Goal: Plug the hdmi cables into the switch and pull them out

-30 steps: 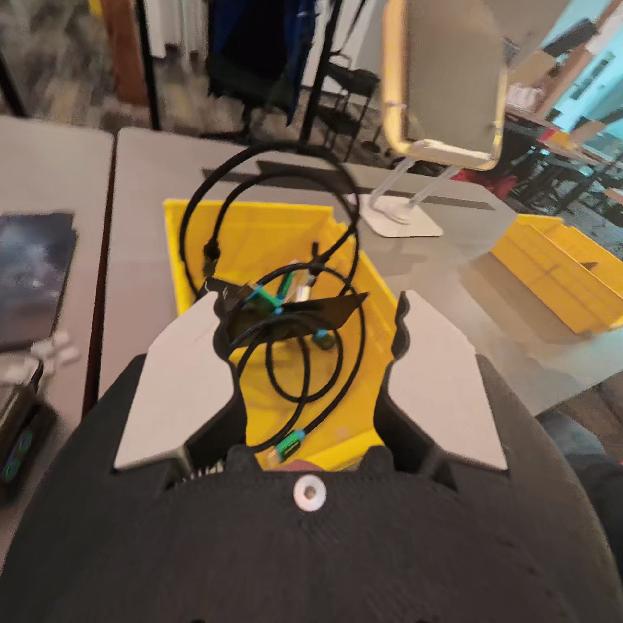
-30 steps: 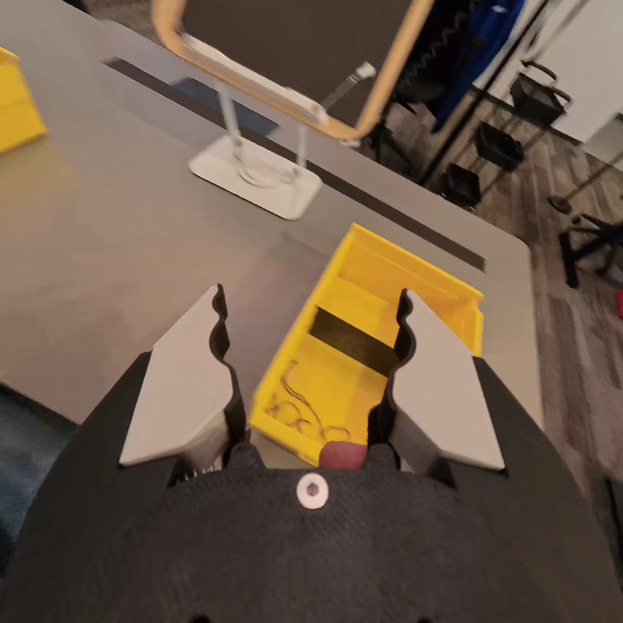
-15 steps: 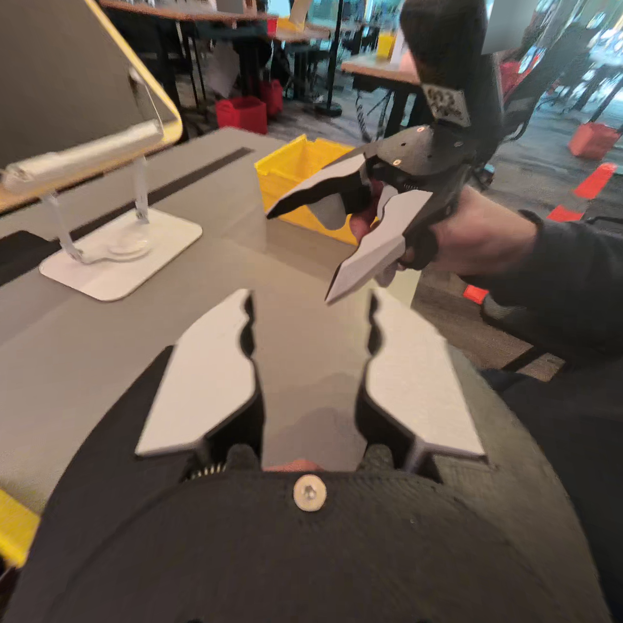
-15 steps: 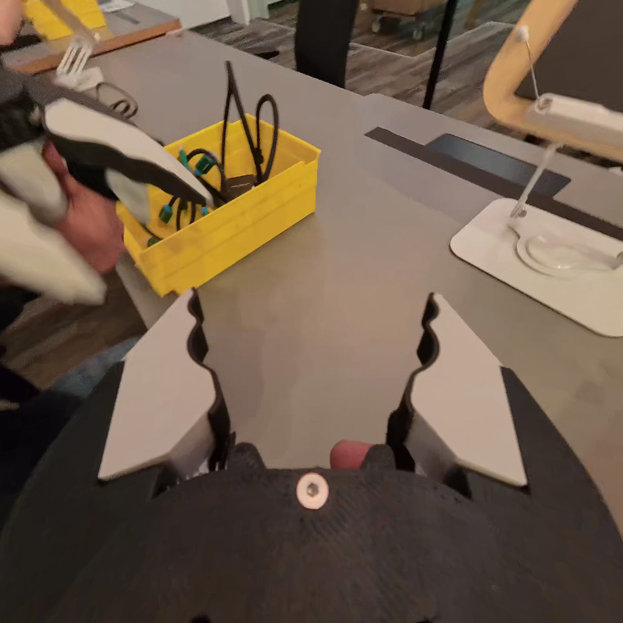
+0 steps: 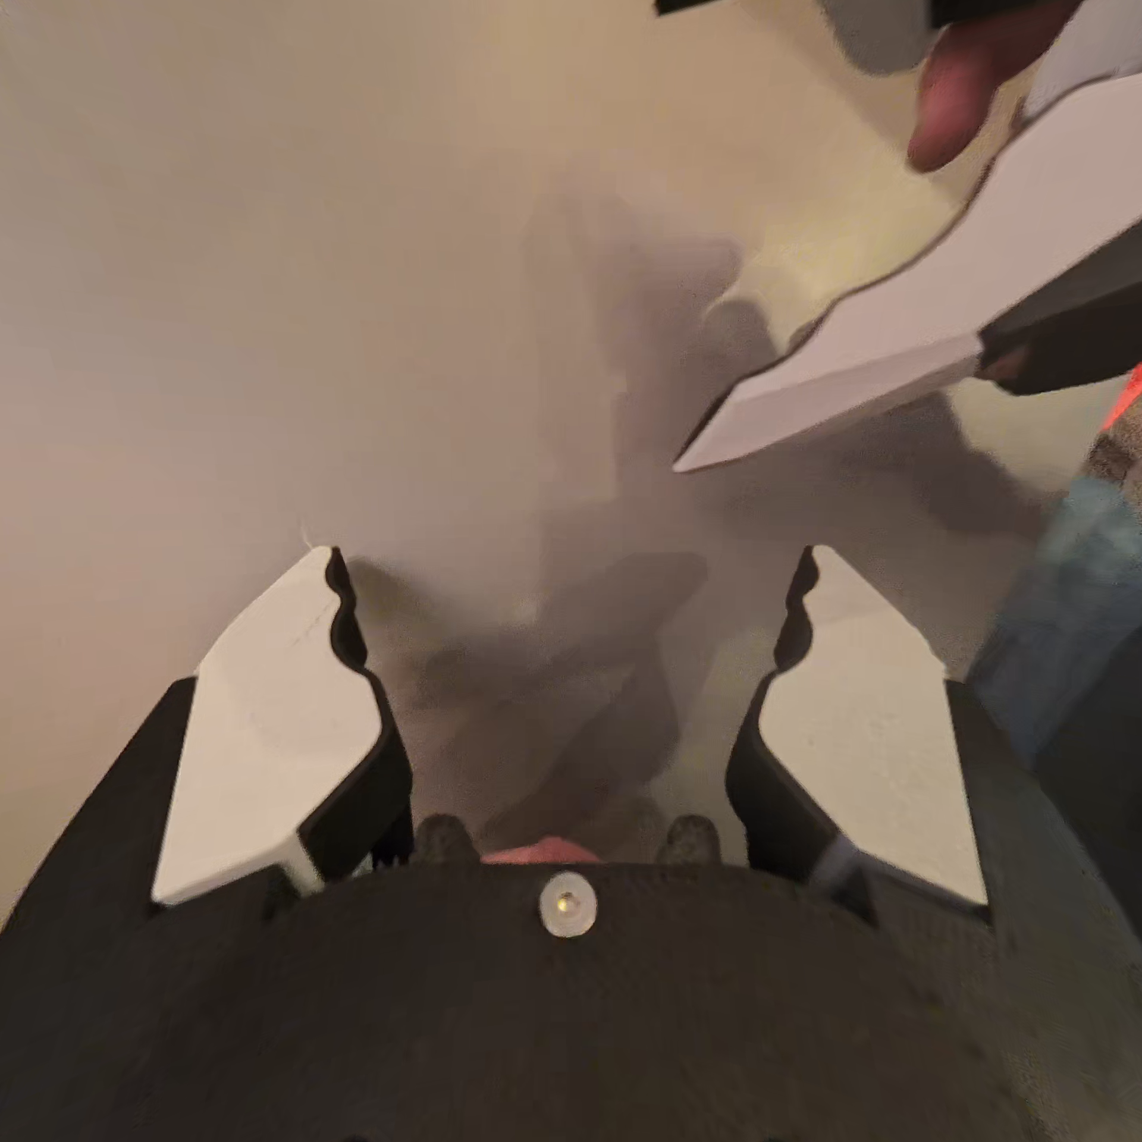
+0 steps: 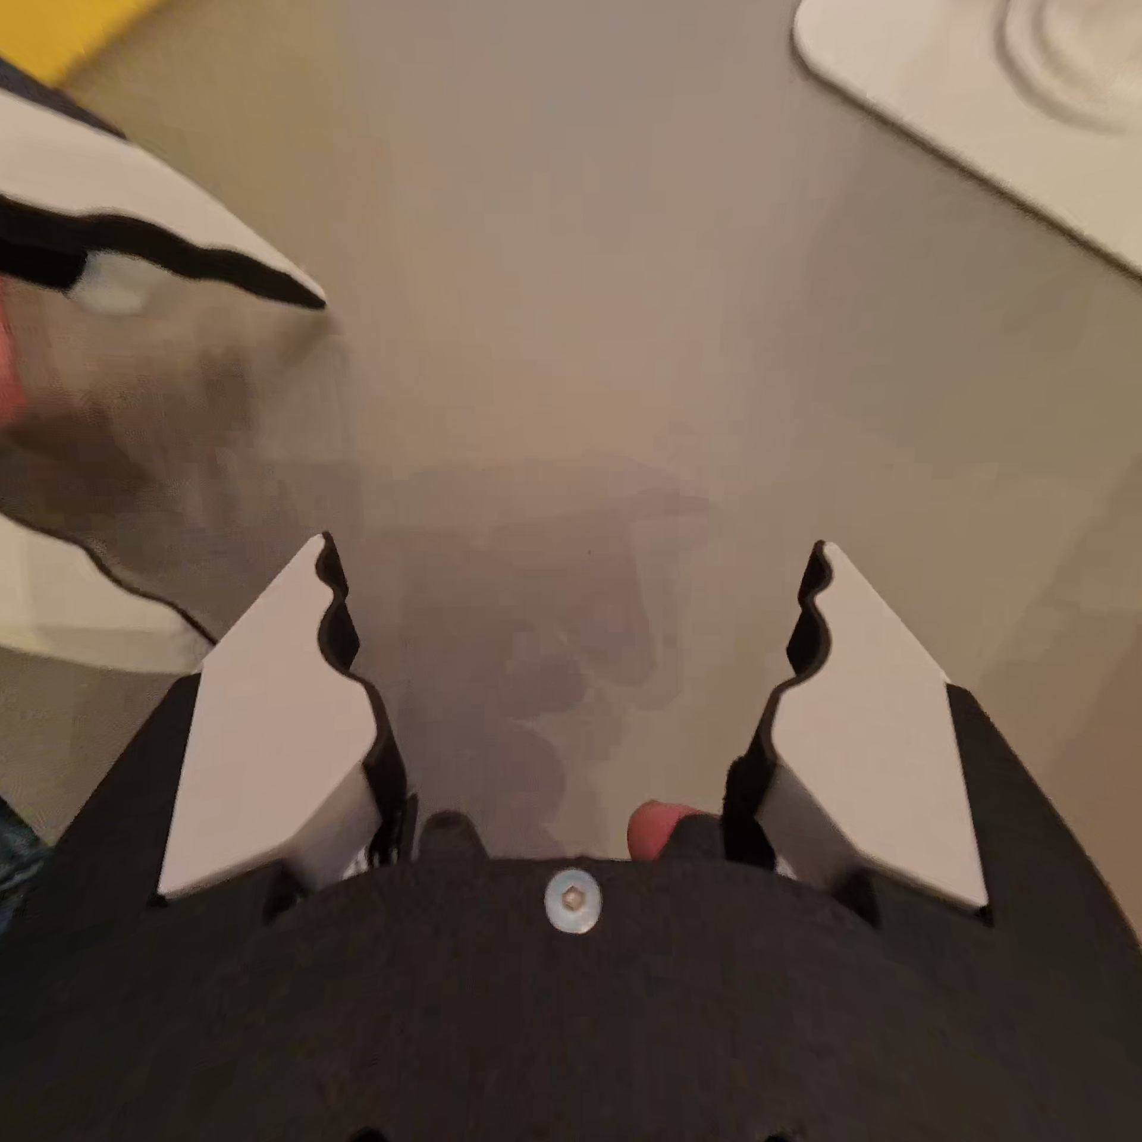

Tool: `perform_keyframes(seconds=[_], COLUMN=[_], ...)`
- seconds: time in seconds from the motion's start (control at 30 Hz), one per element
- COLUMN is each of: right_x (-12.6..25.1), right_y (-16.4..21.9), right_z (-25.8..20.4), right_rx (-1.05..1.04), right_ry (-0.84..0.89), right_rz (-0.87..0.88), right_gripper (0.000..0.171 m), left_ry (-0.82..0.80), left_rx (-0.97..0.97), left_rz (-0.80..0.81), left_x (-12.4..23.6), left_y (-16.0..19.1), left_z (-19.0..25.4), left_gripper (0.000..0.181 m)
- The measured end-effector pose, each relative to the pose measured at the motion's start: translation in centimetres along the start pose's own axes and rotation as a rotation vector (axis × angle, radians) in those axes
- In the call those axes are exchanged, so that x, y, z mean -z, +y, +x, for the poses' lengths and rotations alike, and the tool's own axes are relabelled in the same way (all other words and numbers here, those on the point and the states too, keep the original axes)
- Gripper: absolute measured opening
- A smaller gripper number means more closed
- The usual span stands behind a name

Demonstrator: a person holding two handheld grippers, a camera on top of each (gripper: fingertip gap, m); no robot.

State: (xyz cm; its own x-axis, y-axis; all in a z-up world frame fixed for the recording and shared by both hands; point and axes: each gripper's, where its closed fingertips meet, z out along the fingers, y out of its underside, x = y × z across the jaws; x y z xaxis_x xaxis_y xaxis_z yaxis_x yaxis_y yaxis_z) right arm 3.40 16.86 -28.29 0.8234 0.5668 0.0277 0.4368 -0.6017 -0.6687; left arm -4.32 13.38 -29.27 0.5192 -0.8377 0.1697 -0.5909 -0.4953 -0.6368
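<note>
No HDMI cable and no switch show in either view now. My left gripper is open and empty, pointing down at the bare grey table. The right gripper's white finger juts in from the upper right of the left wrist view, with a person's fingertip above it. My right gripper is open and empty over the same table. The left gripper's fingers show blurred at the left edge of the right wrist view. Both grippers hover close together, tips facing each other.
A corner of a yellow bin shows at the top left of the right wrist view. The white base of a stand lies at the top right. The table's edge and blue fabric show at the right of the left wrist view.
Both grippers have tilted down and dropped close to the table, so the bins, cables and stand left view. The left gripper's jaws have opened wider. Both views are motion-blurred.
</note>
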Motion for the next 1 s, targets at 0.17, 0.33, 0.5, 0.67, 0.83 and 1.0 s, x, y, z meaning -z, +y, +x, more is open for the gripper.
perform_keyframes(seconds=[0.17, 0.33, 0.5, 0.67, 0.83, 1.0], right_x=[-1.8, -1.8, -1.8, -2.4, -2.4, -2.2], right_y=[2.1, 2.0, 2.0, 1.7, 1.7, 1.8], right_z=[-1.9, -2.0, -1.8, -1.9, -1.9, -1.9], right_rx=[0.052, 0.052, 0.053, 0.015, 0.014, 0.034], right_ry=[-0.072, -0.080, -0.085, -0.047, -0.046, -0.062], right_rz=[-0.100, -0.052, -0.041, -0.067, -0.076, -0.090], right_gripper=[0.155, 0.155, 0.155, 0.160, 0.160, 0.159], left_ry=[-0.083, -0.129, -0.132, -0.145, -0.152, -0.148], left_rx=[-0.051, -0.104, -0.099, -0.083, -0.076, -0.086], left_rz=[-0.023, -0.045, -0.071, -0.086, -0.078, -0.089], left_x=[-0.8, -1.4, -1.8, -1.9, -2.0, -2.0], left_y=[0.5, 0.8, 0.8, 0.7, 0.6, 0.6], left_z=[-0.8, -0.7, -0.9, -0.9, -0.9, -0.7], left_gripper=[0.130, 0.138, 0.147, 0.147, 0.147, 0.147])
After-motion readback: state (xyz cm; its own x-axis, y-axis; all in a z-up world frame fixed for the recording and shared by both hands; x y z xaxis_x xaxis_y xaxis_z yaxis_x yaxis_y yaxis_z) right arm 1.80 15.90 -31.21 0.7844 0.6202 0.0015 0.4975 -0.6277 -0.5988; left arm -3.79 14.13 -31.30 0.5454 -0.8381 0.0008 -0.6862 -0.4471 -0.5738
